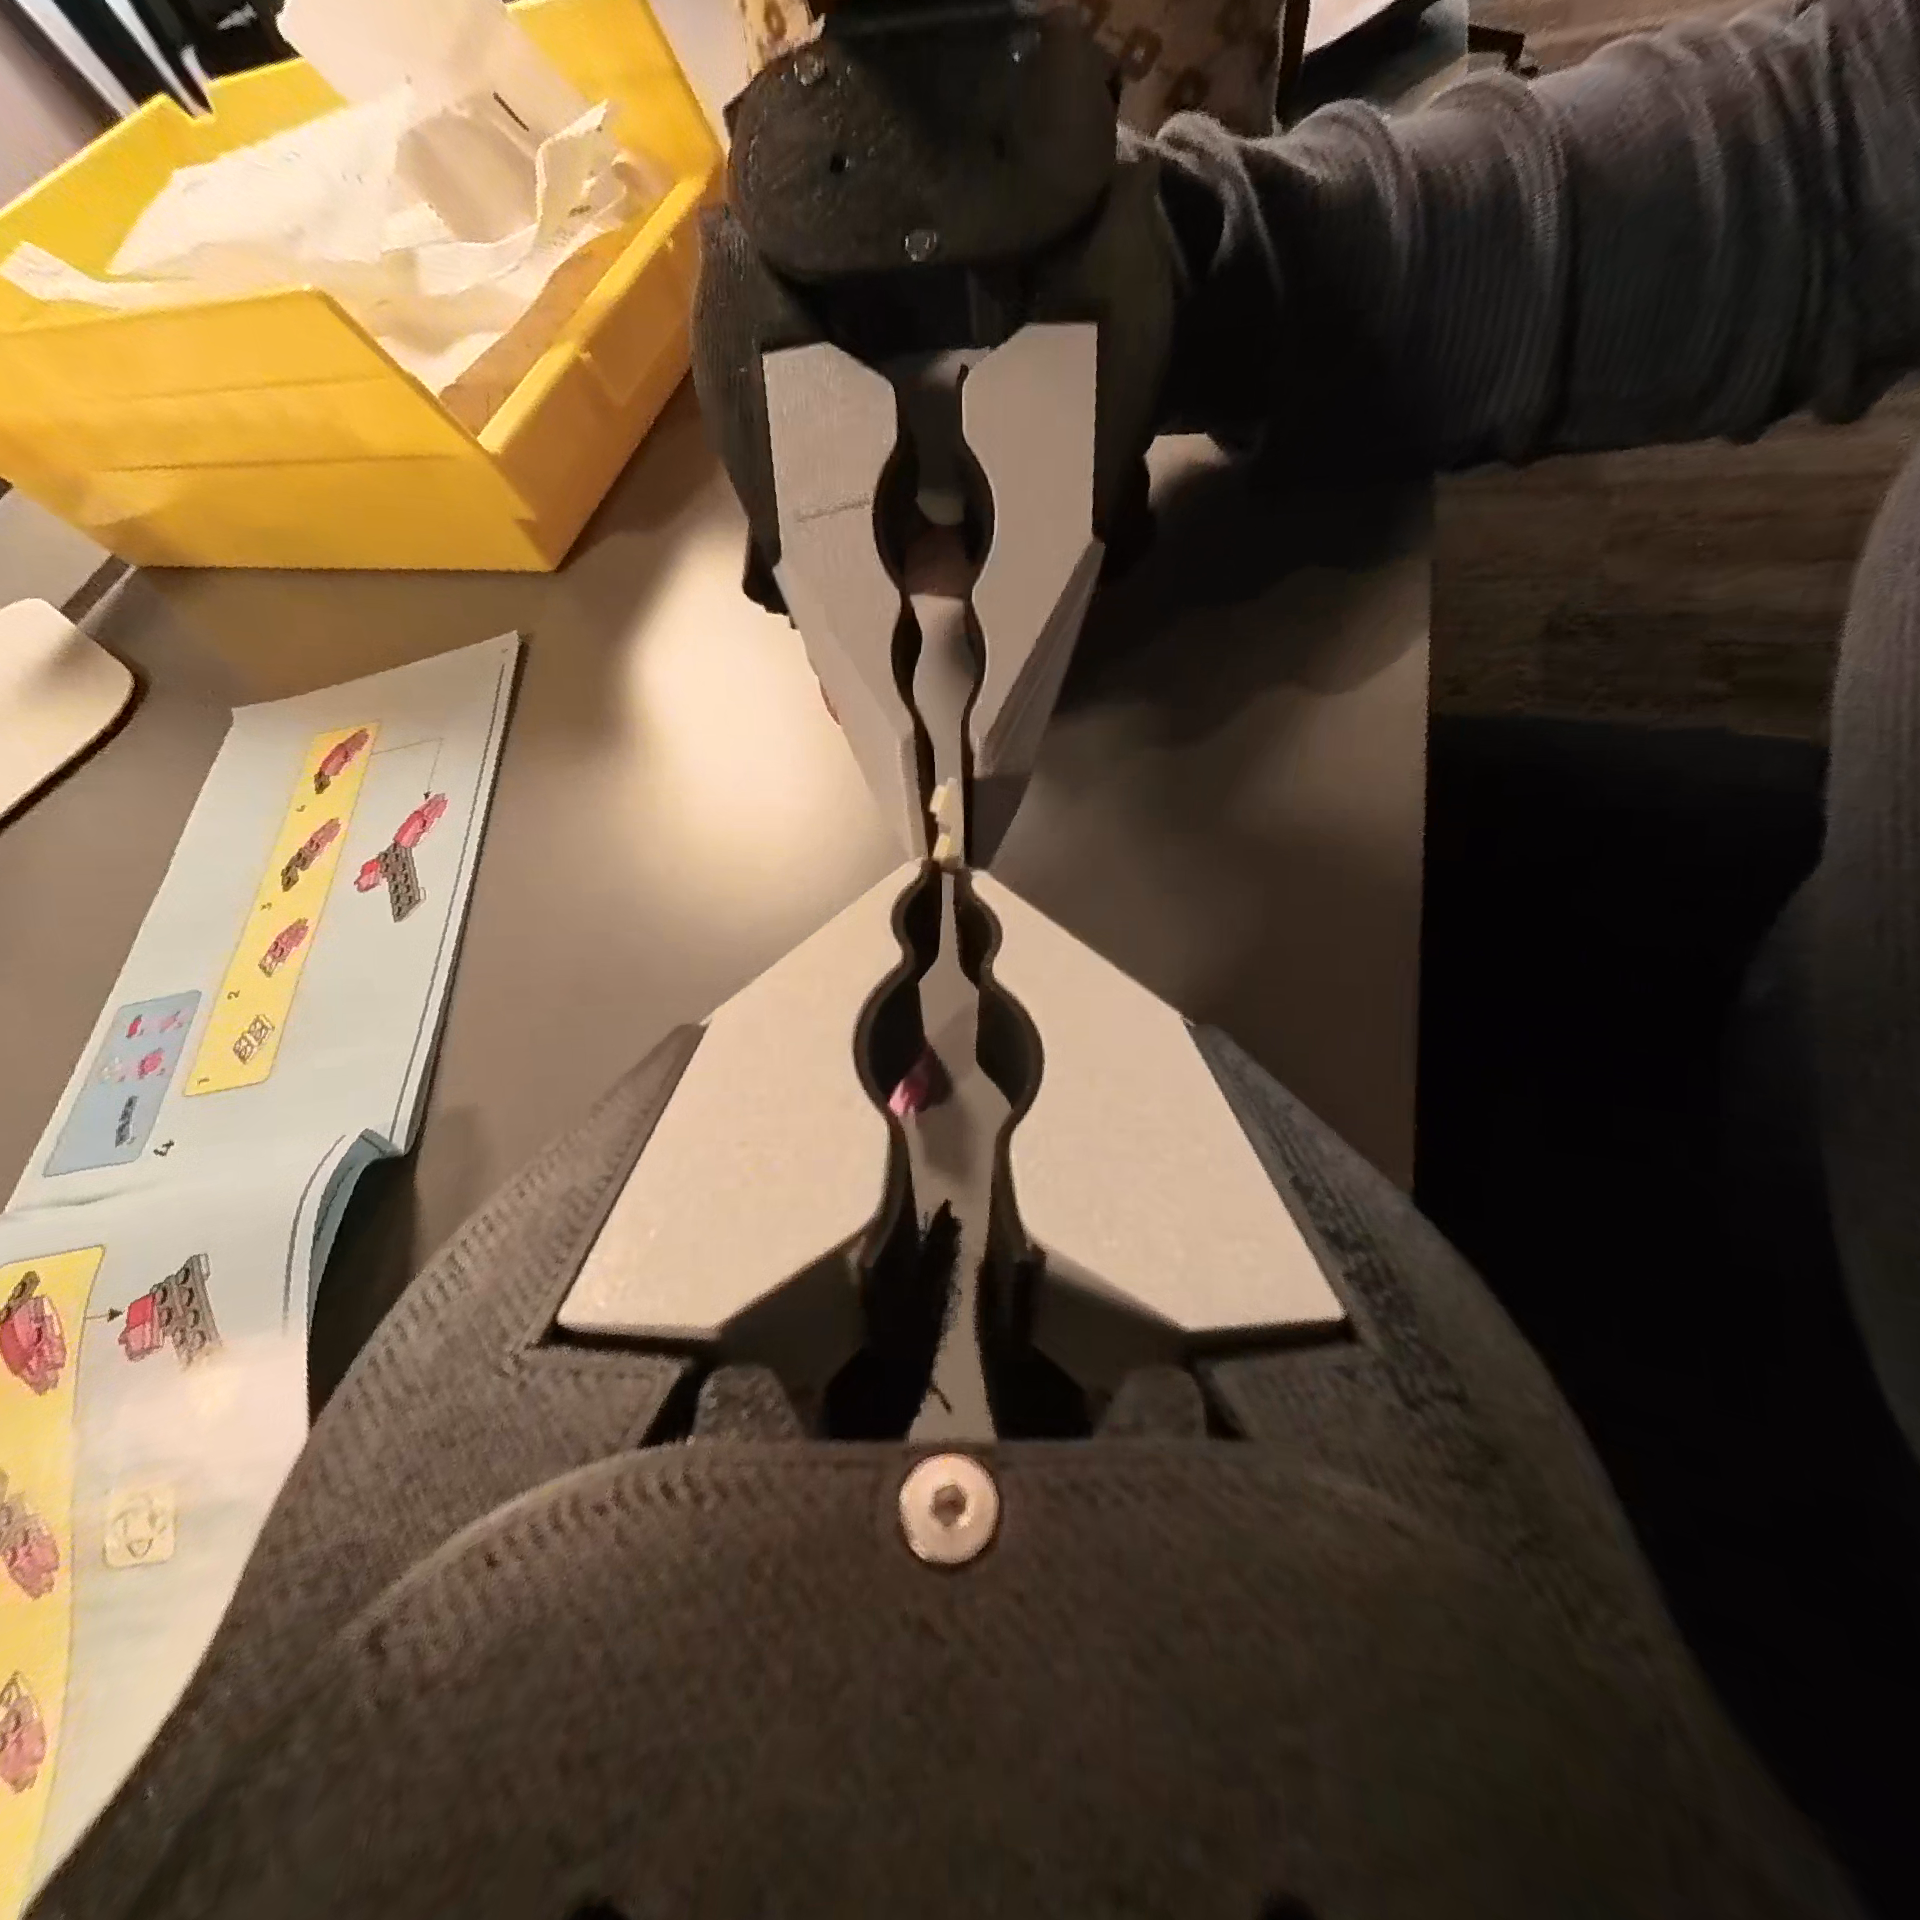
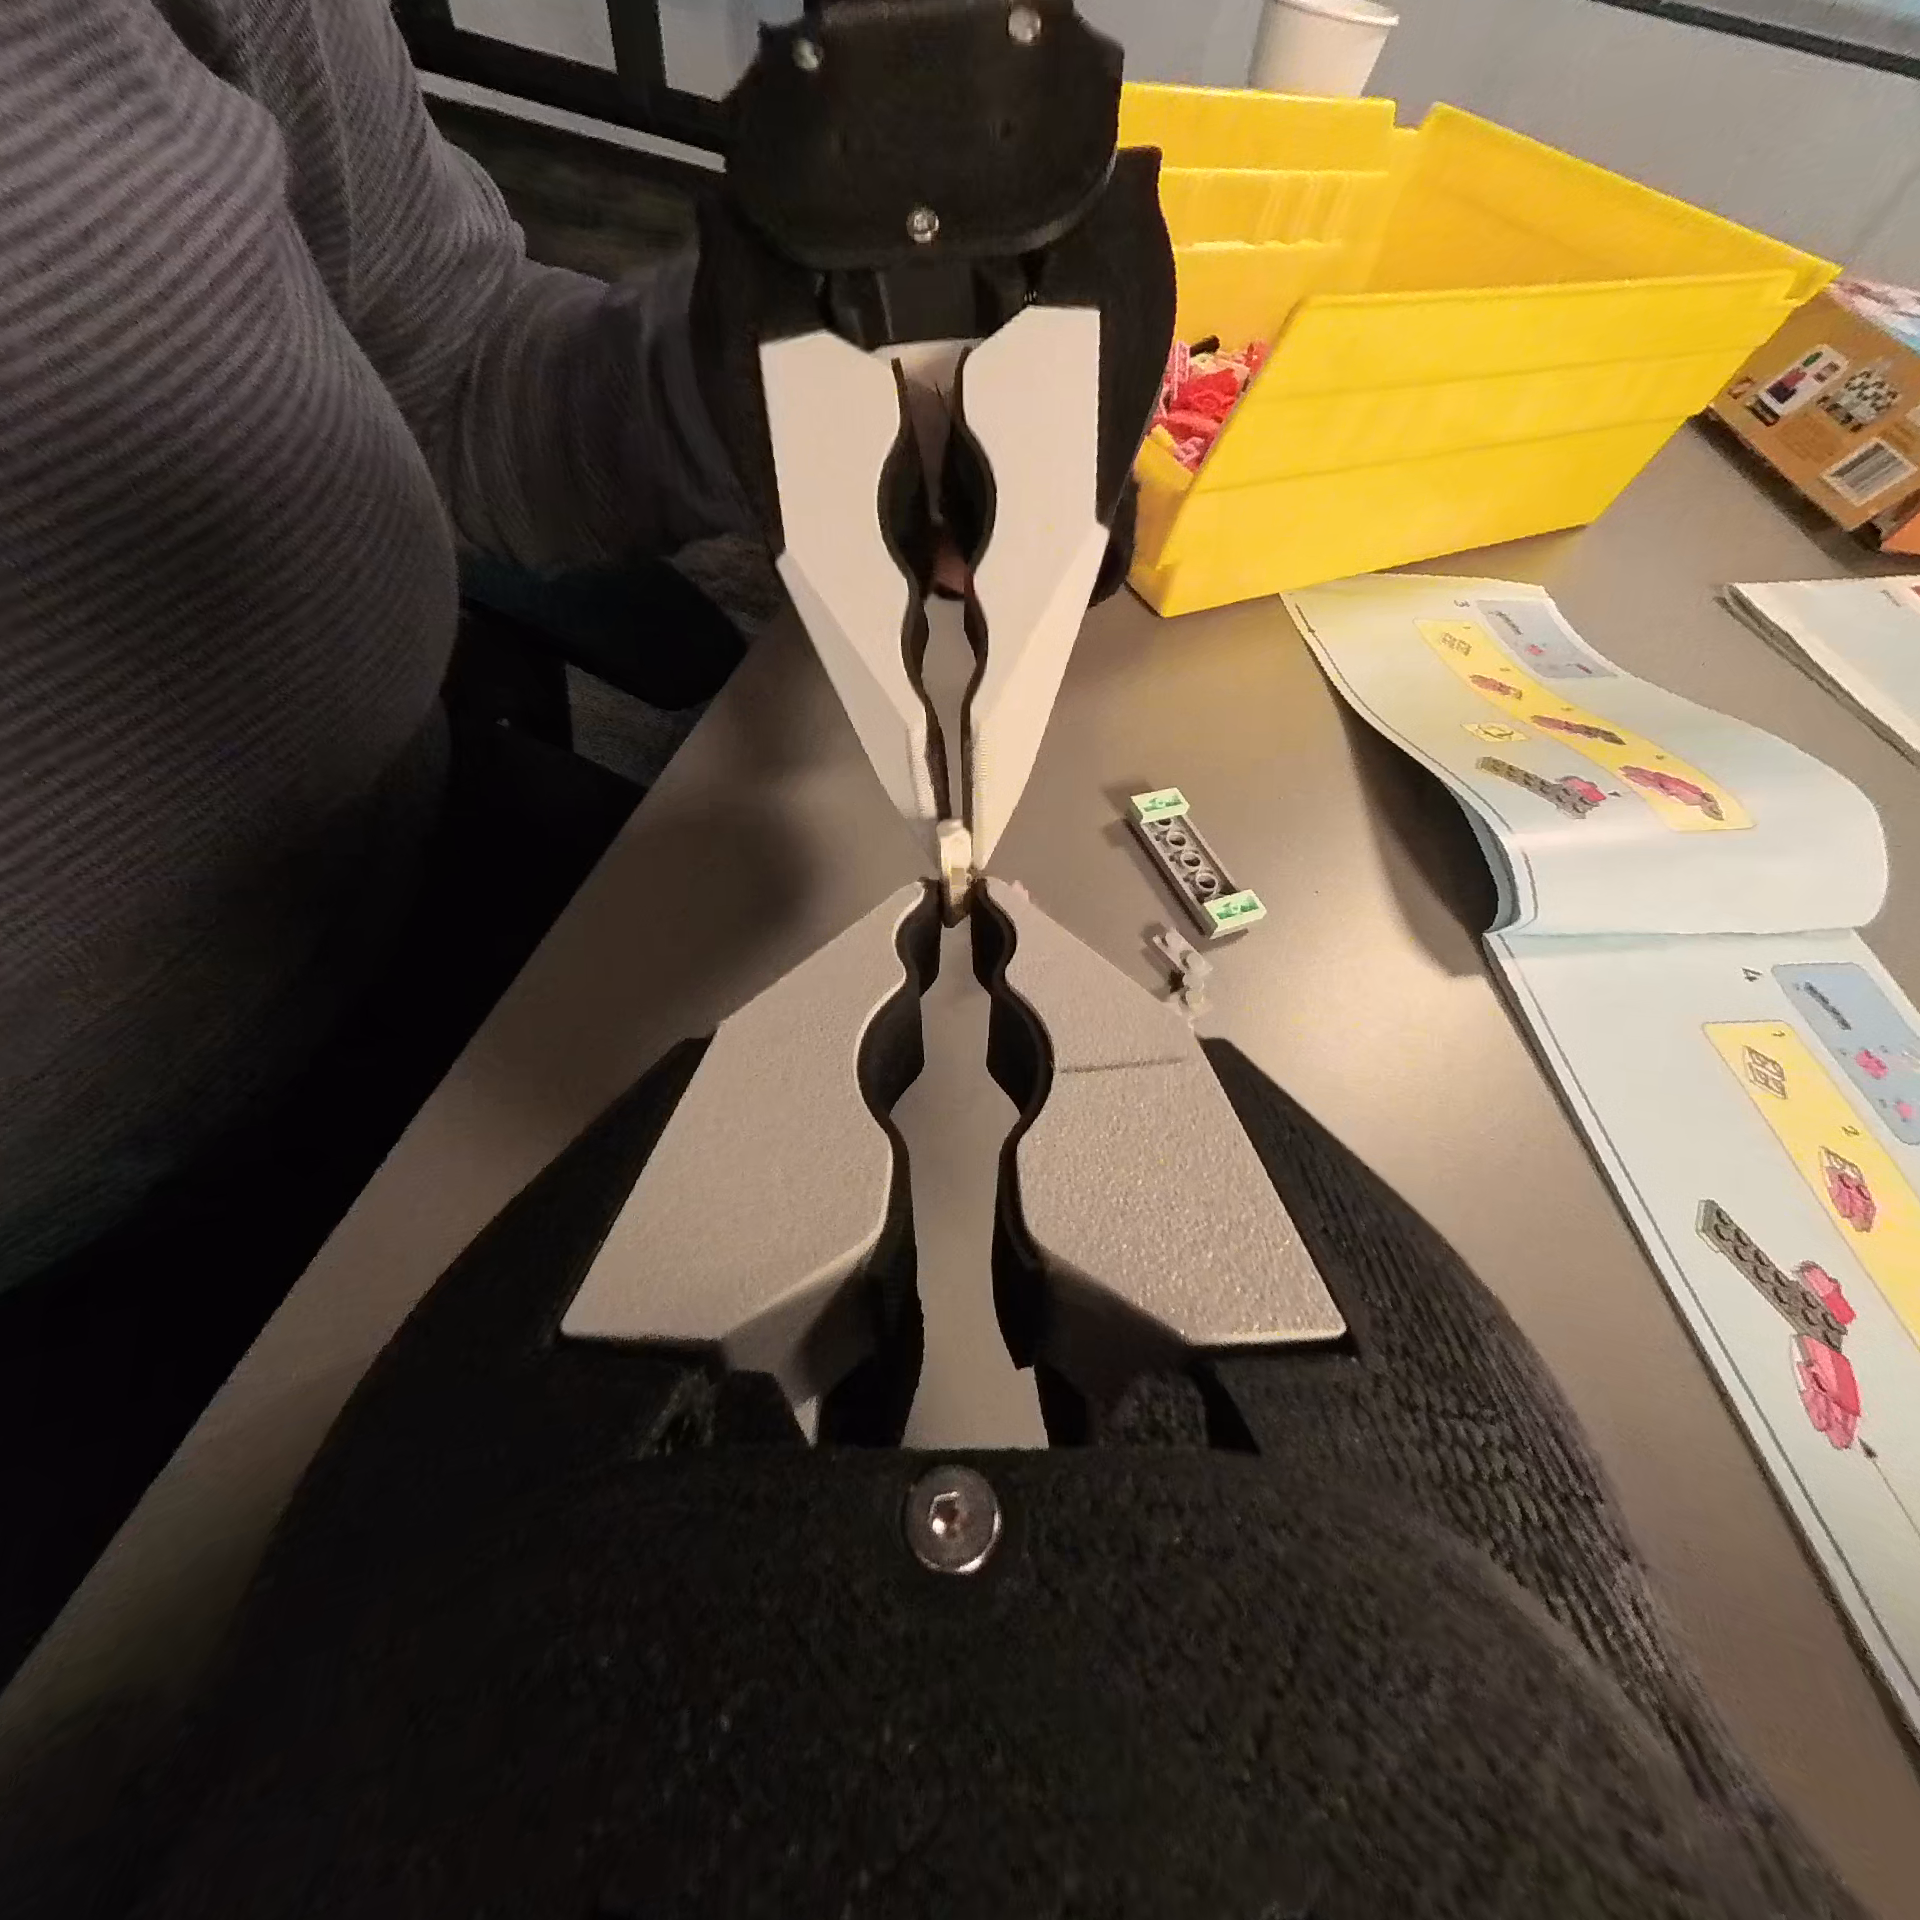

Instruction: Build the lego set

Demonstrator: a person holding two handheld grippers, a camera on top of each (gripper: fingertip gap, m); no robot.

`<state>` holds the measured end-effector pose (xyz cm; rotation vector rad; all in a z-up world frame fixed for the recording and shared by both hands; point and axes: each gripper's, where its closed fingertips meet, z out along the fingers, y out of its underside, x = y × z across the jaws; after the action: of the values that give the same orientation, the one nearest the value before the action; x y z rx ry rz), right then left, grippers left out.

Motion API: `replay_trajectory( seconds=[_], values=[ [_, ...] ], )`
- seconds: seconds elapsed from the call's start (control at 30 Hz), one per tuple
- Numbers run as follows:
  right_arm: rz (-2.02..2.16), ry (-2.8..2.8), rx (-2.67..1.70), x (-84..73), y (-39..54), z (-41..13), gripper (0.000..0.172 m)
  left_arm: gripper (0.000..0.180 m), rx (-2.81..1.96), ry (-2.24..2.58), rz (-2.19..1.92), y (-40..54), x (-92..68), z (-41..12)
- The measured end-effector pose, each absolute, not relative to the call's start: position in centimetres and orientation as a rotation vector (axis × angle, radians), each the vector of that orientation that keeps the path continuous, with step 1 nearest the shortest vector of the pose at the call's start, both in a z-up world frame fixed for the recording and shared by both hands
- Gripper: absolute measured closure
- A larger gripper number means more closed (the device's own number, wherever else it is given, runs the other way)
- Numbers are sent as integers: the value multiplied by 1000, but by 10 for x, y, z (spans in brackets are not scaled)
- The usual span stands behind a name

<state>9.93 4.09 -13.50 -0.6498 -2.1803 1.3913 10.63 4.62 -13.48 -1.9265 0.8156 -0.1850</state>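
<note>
Grippers met tip to tip above the grey table (image 2: 1351,1091); I had my left gripper (image 1: 943,871) nearly shut, its fingertips at the near end of a small cream brick piece (image 1: 948,826); from this side I could not tell whether its pads truly pressed on it; my right gripper (image 2: 951,902) was closed on the other end of the same cream piece (image 2: 953,847), pads against its sides; the piece hung between the two noses, clear of the table; just right of it lay a grey studded plate with green tiles at both ends (image 2: 1195,860), and nearer me a tiny grey part (image 2: 1179,961); beyond the plate lay an open instruction booklet (image 2: 1621,790); behind that stood a yellow bin (image 2: 1455,343) with pink and red bricks in it.
</note>
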Motion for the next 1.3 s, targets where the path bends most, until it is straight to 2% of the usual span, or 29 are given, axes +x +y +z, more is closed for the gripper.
replay_trajectory(
  seconds=[0.1,0.2,0.6,0.77,0.97,1.13,1.23,1.3],
  values=[
    [1320,-2211,-667,97,42,-144,168,179,-2000,829,-129,46,103,-143],
    [1222,-2228,-657,96,46,-151,157,180,-2108,823,-45,45,92,-153],
    [1198,-2286,-615,102,37,-155,161,180,-2281,814,-141,22,91,-166],
    [1199,-2285,-643,100,39,-157,163,152,-2268,799,-353,-9,95,-162],
    [1207,-2311,-651,101,35,-161,163,141,-2348,784,-461,-31,98,-176],
    [1257,-2312,-659,103,33,-158,163,147,-2356,809,-430,-31,107,-184],
    [1278,-2301,-670,102,33,-156,161,165,-2356,803,-376,-26,105,-185],
    [1279,-2286,-662,101,33,-154,159,166,-2351,786,-366,-22,104,-185]
  ],
)
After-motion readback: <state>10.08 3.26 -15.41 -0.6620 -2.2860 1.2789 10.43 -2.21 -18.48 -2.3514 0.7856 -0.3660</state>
